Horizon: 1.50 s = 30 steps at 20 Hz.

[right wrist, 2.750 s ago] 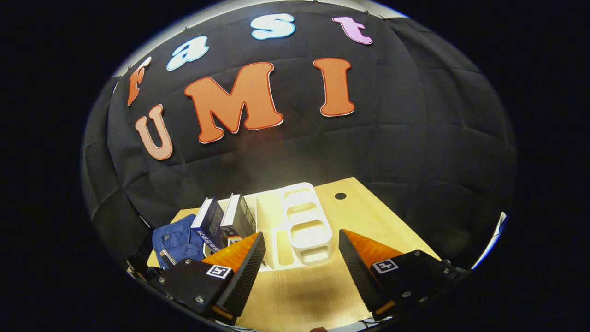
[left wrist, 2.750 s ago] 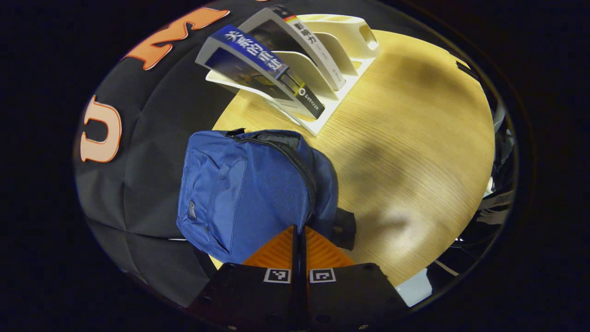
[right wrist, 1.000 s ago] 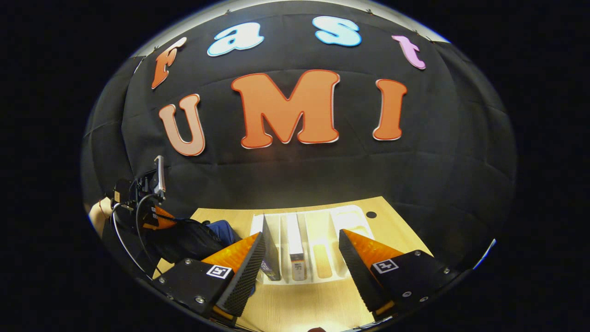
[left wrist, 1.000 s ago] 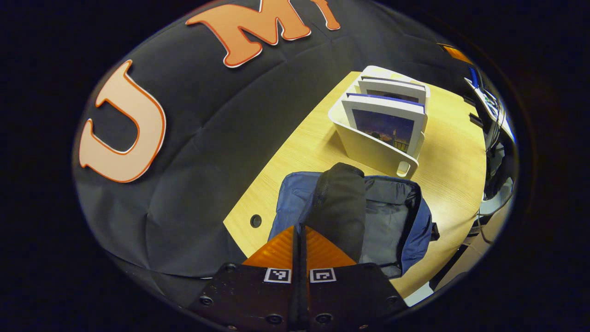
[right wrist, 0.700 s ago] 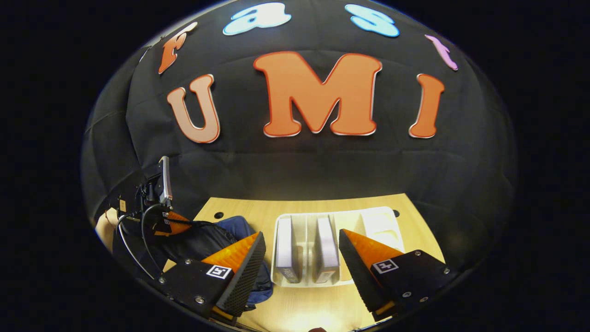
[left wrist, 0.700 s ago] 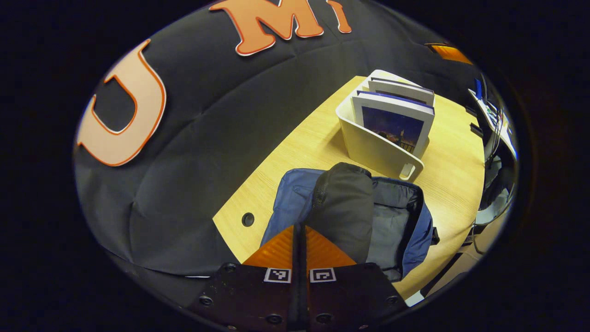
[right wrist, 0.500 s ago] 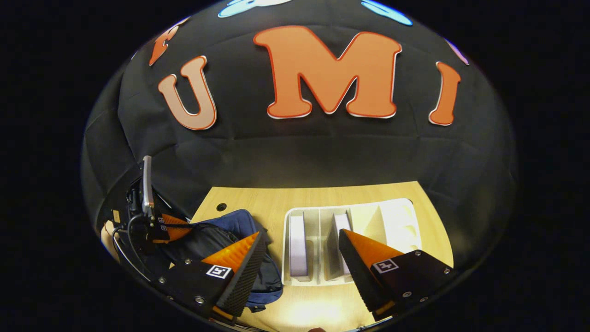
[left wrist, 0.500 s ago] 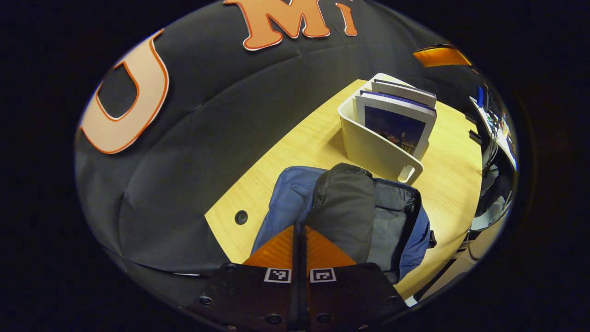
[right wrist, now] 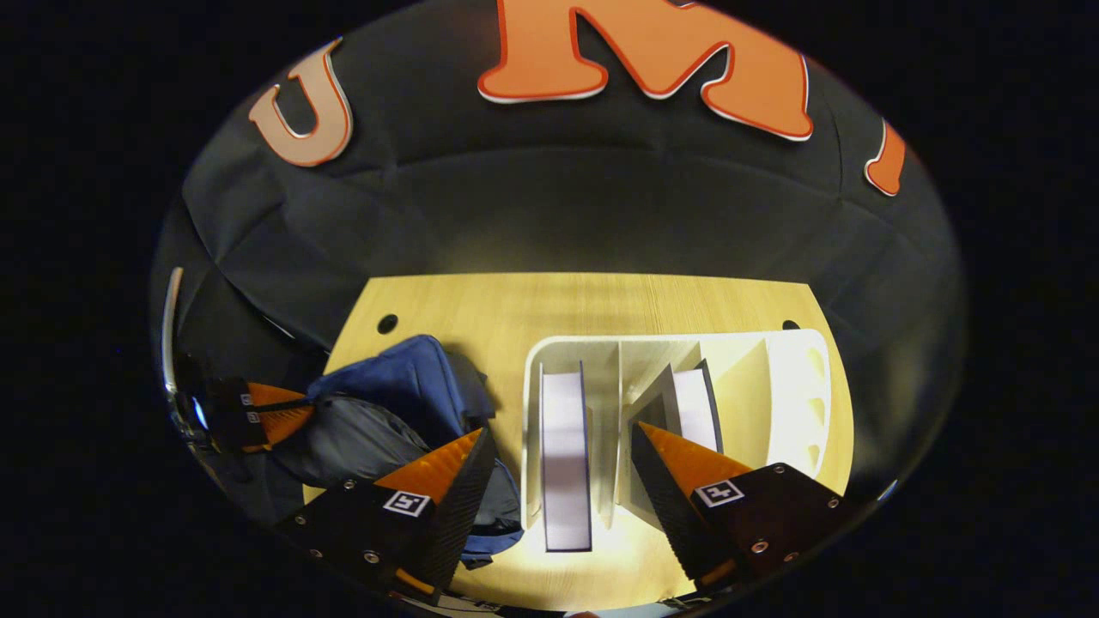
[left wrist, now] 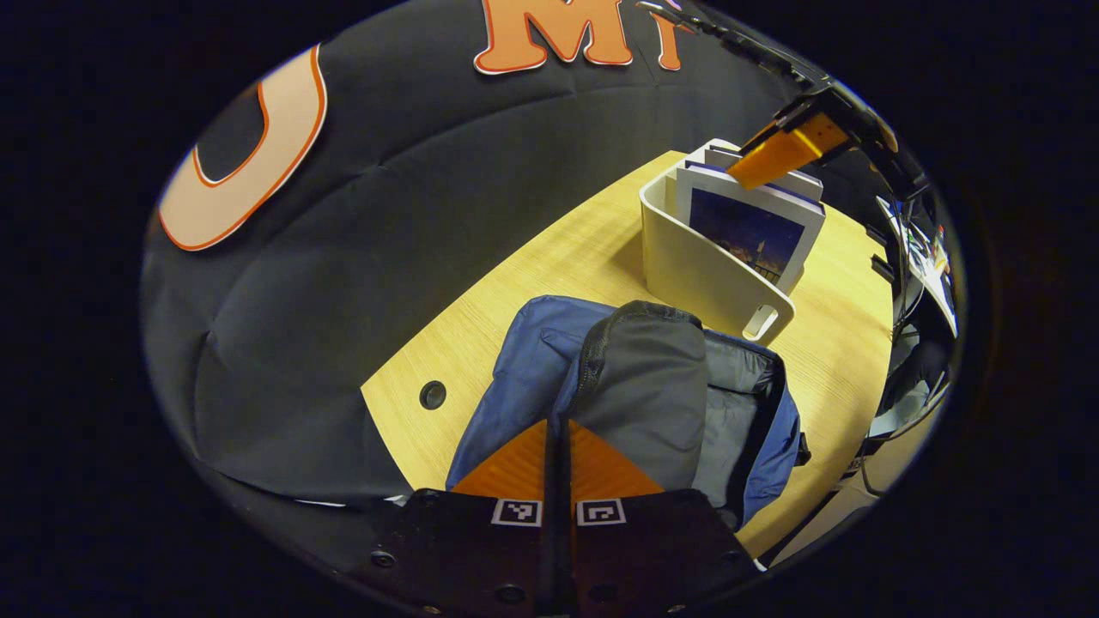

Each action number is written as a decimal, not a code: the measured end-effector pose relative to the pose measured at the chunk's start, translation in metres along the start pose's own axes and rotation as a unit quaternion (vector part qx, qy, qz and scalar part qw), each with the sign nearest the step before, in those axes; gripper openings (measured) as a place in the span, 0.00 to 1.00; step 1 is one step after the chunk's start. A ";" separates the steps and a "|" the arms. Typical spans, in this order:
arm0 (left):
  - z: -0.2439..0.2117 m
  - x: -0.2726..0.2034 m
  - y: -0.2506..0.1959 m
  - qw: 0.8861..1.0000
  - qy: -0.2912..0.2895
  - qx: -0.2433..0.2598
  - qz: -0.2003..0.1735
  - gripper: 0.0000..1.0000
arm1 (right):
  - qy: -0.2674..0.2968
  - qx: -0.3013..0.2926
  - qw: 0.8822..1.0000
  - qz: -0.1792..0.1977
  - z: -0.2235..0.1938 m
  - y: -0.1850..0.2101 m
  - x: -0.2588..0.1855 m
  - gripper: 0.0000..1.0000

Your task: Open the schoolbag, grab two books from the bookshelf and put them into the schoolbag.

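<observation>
Left gripper view: left gripper (left wrist: 558, 446) closed flat, fingers pinching the lifted grey-lined flap (left wrist: 648, 390) of the blue schoolbag (left wrist: 524, 378), holding the main compartment agape. Schoolbag lying on the wooden table (left wrist: 524, 283), just beside the white bookshelf (left wrist: 700, 275). Right gripper (left wrist: 777, 154) seen farther off, poised above the books' top edges.

Right gripper view: fingers spread wide, gripping nothing, straddling the first book (right wrist: 565, 455) from above; that book upright in the leftmost slot of the bookshelf (right wrist: 798, 386). Second book (right wrist: 694, 408) leaning in a slot to the right, partly behind one finger. Schoolbag (right wrist: 403, 382) left of the shelf, mouth open
</observation>
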<state>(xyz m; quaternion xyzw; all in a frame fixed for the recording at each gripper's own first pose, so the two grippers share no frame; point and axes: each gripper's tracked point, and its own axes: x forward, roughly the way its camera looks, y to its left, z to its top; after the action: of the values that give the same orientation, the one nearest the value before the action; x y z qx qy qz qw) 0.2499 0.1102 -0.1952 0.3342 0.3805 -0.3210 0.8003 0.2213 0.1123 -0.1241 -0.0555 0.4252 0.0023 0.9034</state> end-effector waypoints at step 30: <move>0.036 -0.008 0.007 0.998 -0.042 -0.046 0.013 0.01 | -0.094 0.001 0.995 -0.040 0.021 -0.006 -0.135 0.28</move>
<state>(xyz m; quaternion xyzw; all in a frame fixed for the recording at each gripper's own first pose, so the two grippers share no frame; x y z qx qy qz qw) 0.2658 0.0882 -0.1695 0.2879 0.3566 -0.3067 0.8342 0.1520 0.1139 -0.0064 -0.0714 0.3361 -0.0285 0.9387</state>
